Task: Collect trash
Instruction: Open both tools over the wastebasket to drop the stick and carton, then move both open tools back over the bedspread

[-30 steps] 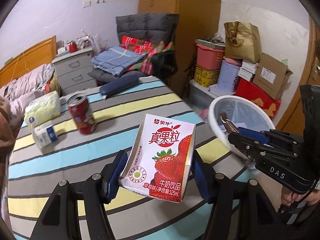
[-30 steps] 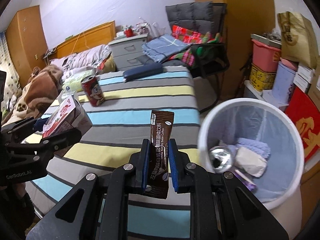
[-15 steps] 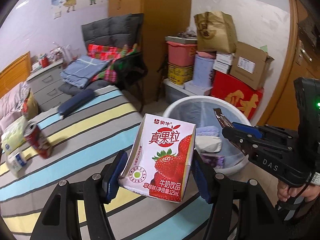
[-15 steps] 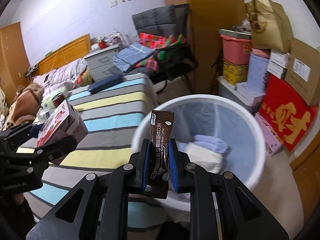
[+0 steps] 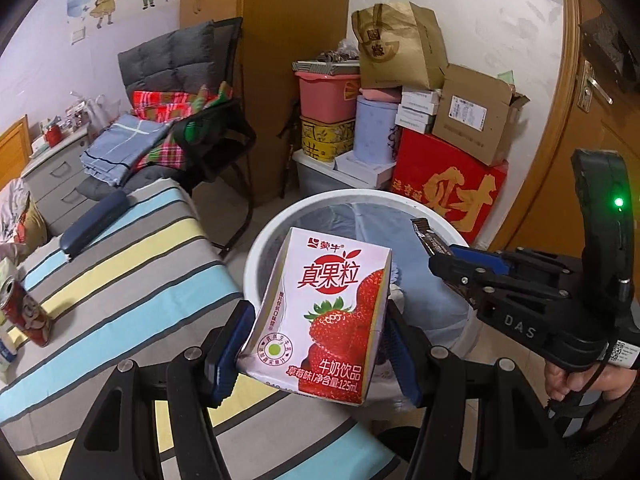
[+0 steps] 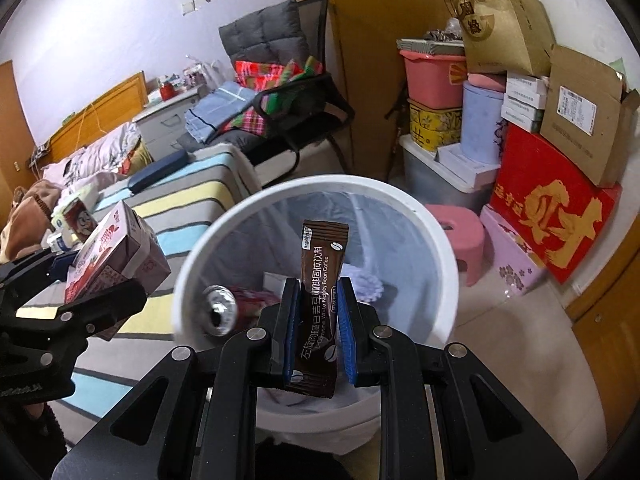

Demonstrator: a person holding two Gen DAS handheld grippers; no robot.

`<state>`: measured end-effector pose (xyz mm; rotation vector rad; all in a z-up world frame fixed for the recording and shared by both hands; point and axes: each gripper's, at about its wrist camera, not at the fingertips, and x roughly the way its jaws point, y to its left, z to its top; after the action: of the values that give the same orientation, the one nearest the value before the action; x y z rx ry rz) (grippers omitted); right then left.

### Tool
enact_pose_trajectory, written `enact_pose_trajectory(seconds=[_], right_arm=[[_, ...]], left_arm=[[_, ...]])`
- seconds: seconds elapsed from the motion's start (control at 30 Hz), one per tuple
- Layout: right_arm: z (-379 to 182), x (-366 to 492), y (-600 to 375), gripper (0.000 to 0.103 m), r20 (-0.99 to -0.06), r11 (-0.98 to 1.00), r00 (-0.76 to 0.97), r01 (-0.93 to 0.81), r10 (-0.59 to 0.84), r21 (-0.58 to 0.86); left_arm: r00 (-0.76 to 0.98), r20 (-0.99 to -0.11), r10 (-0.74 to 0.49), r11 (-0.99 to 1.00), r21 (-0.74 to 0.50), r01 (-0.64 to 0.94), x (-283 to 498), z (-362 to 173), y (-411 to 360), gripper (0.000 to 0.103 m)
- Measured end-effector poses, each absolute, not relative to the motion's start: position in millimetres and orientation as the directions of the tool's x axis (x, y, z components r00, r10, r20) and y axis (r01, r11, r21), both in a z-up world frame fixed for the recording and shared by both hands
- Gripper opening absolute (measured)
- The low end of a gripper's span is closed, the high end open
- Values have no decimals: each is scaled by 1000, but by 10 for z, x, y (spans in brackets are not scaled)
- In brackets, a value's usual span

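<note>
My left gripper (image 5: 318,346) is shut on a strawberry milk carton (image 5: 324,312) and holds it at the near rim of the white trash bin (image 5: 256,248). The carton also shows in the right wrist view (image 6: 116,252). My right gripper (image 6: 318,330) is shut on a brown coffee sachet (image 6: 320,300) and holds it over the bin's (image 6: 448,264) opening. The sachet's tip shows in the left wrist view (image 5: 430,240). A can (image 6: 218,310) and crumpled paper lie inside the bin.
A striped bed (image 5: 120,264) lies to the left with a red can (image 5: 26,312) and a dark blue case (image 5: 94,224) on it. A chair with clothes (image 5: 180,128) stands behind. Stacked boxes (image 5: 448,184) and a pink stool (image 6: 460,232) stand beyond the bin.
Both grippers have swung right from over the bed to the trash bin, each still holding its item. The bin now fills the middle of the right wrist view.
</note>
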<state>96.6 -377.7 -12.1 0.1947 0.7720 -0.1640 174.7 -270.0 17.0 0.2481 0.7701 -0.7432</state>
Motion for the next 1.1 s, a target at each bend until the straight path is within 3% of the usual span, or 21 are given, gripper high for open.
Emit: enact_pose_trajectory(seconds=[0.7, 0.73, 0.77, 0.8, 0.83, 1.1], right_arm=[[-302, 1082, -4087, 22, -747, 963, 657, 255, -104, 89], [-294, 1073, -4092, 23, -744, 962, 660, 258, -103, 95], [-291, 1073, -4095, 32, -742, 961, 663, 259, -102, 100], [-281, 1062, -4102, 47, -738, 959, 667, 263, -102, 105], [-276, 1055, -4102, 54, -737, 959, 669, 264, -101, 108], [-229, 1028, -4027, 56, -722, 961, 683, 257, -105, 103]], left_arm=[[462, -717, -523, 721, -82, 689, 1912, -12, -3025, 65], [456, -715, -530, 717, -91, 691, 1914, -11, -3016, 66], [451, -715, -534, 716, -99, 691, 1914, -8, -3005, 66], [453, -714, -534, 716, -97, 692, 1907, -3, -2999, 66], [457, -713, -531, 717, -92, 691, 1902, 0, -2995, 66], [485, -702, -522, 740, -90, 666, 1868, 73, -2859, 66]])
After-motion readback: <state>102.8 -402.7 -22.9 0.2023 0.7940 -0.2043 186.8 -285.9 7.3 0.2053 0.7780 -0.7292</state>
